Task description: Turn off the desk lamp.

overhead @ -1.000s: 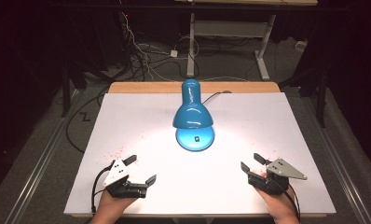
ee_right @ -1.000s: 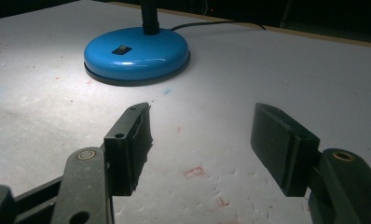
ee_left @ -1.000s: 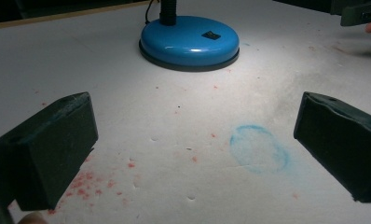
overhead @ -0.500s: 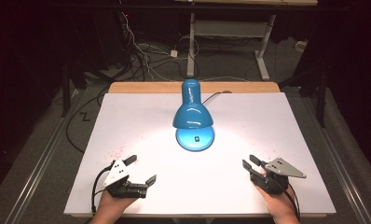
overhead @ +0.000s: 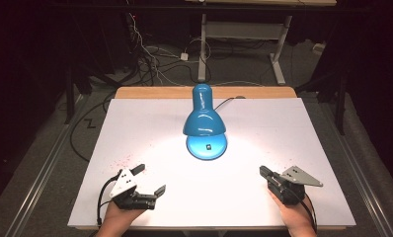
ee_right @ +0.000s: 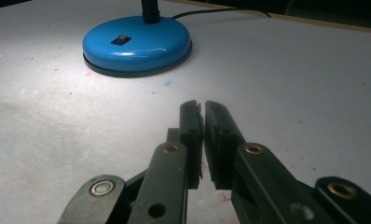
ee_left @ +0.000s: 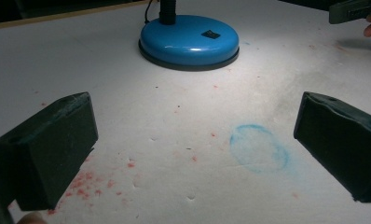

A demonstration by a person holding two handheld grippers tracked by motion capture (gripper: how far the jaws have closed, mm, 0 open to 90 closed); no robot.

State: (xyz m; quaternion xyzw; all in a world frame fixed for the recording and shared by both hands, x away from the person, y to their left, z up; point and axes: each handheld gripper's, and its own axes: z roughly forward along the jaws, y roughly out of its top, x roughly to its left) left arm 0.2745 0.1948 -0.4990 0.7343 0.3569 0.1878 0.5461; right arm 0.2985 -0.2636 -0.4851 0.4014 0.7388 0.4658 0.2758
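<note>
A lit blue desk lamp [overhead: 203,118] stands mid-table, its round base [ee_left: 189,41] [ee_right: 137,43] carrying a small black switch. My left gripper [overhead: 150,180] rests near the table's front left, jaws wide open with nothing between them. In the left gripper view the gap at the left gripper [ee_left: 193,144] frames bare white surface and a faint blue ring mark [ee_left: 259,148]. My right gripper [overhead: 263,172] lies near the front right. In the right gripper view the right gripper [ee_right: 203,106] has its jaws together and holds nothing.
The white table top [overhead: 135,123] has red speckles [ee_left: 88,184] near the left gripper. A wooden strip [overhead: 150,92] edges the far side, and the lamp's cord [ee_right: 221,12] runs off the back. Cables [overhead: 150,54] and desk legs stand on the floor beyond.
The right gripper's jaws have gone from apart to together. The left gripper has hardly moved and stays open.
</note>
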